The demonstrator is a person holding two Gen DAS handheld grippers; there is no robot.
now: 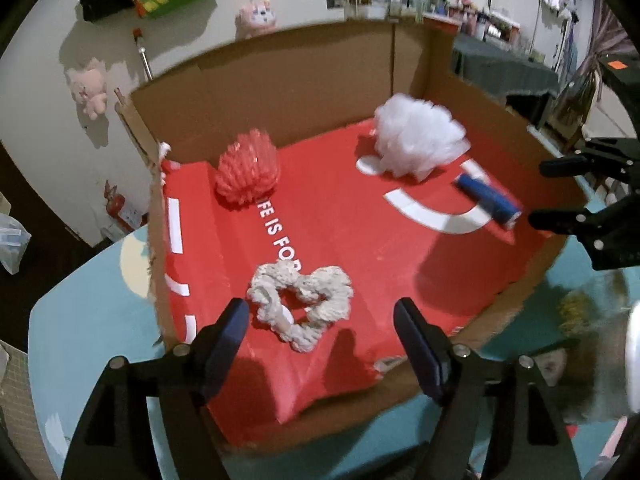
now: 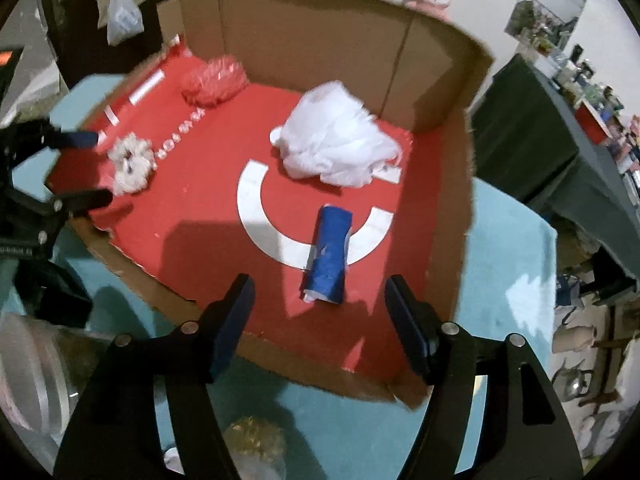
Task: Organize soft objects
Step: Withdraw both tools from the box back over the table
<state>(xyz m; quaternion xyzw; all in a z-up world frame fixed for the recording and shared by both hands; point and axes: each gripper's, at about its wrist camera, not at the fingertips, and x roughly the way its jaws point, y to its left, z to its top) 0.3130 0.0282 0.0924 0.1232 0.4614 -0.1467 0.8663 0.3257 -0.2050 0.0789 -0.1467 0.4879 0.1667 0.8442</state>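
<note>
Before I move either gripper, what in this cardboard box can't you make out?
- White lettering on the red liner: left wrist view, its start covered by the red mesh pouf, its end by the cream knitted ring; blurred in right view.
- Blue rolled cloth: motion-blurred in left view.
- Gold fuzzy object outside the box: dim, unidentifiable.

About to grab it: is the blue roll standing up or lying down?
Lying down: the blue roll rests on its side on the box's red floor, one end facing the camera.
</note>
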